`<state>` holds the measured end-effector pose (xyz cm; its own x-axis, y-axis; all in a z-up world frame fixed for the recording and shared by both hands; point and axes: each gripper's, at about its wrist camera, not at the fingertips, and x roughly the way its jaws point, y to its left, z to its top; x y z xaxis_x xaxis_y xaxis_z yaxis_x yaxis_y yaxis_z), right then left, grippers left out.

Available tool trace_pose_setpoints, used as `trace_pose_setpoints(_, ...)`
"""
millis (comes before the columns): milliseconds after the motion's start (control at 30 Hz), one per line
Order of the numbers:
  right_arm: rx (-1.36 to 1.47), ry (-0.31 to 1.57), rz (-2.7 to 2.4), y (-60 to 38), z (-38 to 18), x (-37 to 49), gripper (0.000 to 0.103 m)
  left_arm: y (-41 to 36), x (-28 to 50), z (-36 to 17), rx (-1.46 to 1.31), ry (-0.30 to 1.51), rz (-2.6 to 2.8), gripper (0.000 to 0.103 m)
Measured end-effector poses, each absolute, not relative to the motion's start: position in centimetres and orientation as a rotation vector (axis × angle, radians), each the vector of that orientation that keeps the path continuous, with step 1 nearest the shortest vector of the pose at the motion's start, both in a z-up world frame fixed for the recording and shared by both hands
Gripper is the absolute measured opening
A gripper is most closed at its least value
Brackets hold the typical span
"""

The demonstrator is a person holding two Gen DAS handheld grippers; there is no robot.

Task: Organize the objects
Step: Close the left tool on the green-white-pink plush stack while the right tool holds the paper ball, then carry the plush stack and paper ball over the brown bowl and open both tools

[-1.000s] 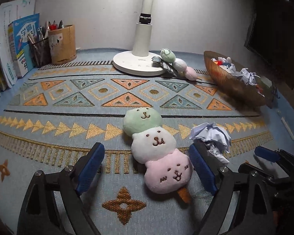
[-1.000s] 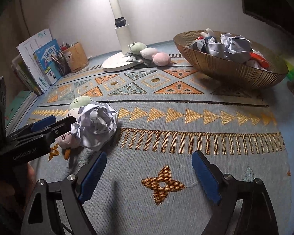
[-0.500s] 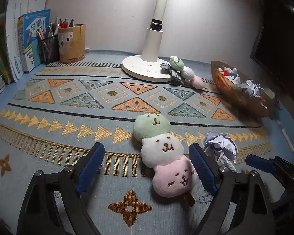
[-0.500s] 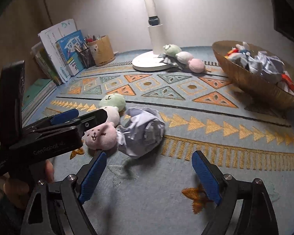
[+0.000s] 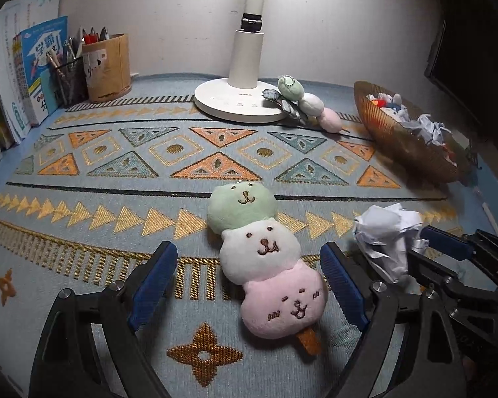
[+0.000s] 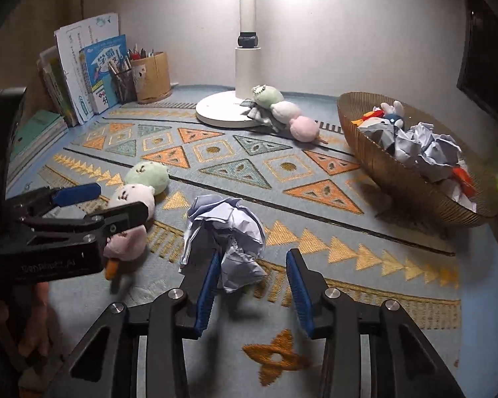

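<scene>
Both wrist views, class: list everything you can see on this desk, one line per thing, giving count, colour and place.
Dango plush: one, green, white and pink, front of mat, between the left gripper's fingers.
Second dango plush: one, same colours, against the lamp base.
Crumpled paper ball: one, white, front centre.
Bowl: one, golden-brown, right side, holding crumpled paper and small toys.
Lamp: one, white, back centre.
Pen holders: two, tan and dark mesh, back left.
Books: several, back left.
Mat: one, blue with orange triangles.
Left gripper: open.
Right gripper: closing around the paper ball.
</scene>
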<state>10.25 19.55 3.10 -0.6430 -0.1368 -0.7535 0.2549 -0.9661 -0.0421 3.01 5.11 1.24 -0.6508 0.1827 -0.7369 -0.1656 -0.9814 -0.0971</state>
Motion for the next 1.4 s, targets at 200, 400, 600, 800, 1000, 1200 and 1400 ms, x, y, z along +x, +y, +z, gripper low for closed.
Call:
trace_pose_setpoints(200, 1.23, -0.046, -2.56, 21.1, 2.2, 10.3, 0.083, 6.3, 3.0, 0.7, -1.208, 0.051, 2.648, 0.053)
trace_pose_setpoints(400, 1.266, -0.132, -2.604, 20.3, 2.0, 7.9, 0.087, 5.7, 2.9, 0.8, -1.211, 0.015, 2.656, 0.052)
trace_pose_setpoints(600, 1.235, -0.151, -2.637, 20.5, 2.3, 8.0, 0.044, 5.9, 3.0, 0.9, -1.205, 0.029, 2.66, 0.051)
trace_pose_setpoints(800, 0.991, -0.144, -2.757, 24.7, 7.8, 11.8, 0.044, 9.3, 3.6, 3.7, -1.102, 0.138, 2.604, 0.048)
trace_pose_setpoints(1000, 0.759, -0.069, -3.014, 31.7, 15.7, 11.5, 0.046, 16.4, 2.3, 11.7, -0.83, 0.129, 2.522, 0.048)
trace_pose_setpoints(1200, 0.788, -0.051, -3.129, 36.7, 18.1, 5.6, 0.046, 23.0, -3.0, 13.5, -0.748, 0.118, 2.466, 0.048)
trace_pose_setpoints(1400, 0.88, -0.138, -3.118, 39.7, 17.4, -0.4, 0.069, 27.0, -6.7, 12.2, -0.72, 0.16, 2.457, 0.075)
